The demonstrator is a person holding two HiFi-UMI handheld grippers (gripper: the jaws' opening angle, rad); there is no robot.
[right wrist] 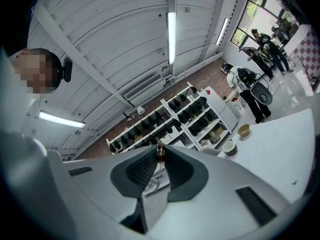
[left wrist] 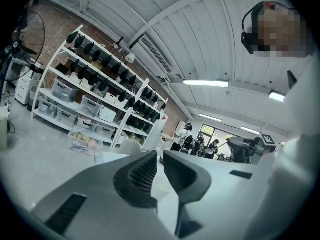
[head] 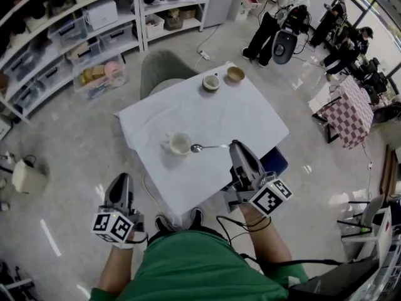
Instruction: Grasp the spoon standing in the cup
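A white cup stands on the white-clothed table, near its front. The metal spoon is out of the cup and lies level in the air just right of it, bowl end toward the cup. My right gripper is shut on the spoon's handle. In the right gripper view the spoon sticks out between the closed pads. My left gripper hangs low off the table's front left corner, jaws together with nothing in them. In the left gripper view the cup shows beyond the jaws.
Two small bowls sit at the table's far edge, with a grey chair behind. Shelves with bins line the left wall. People and a checked table stand at the back right.
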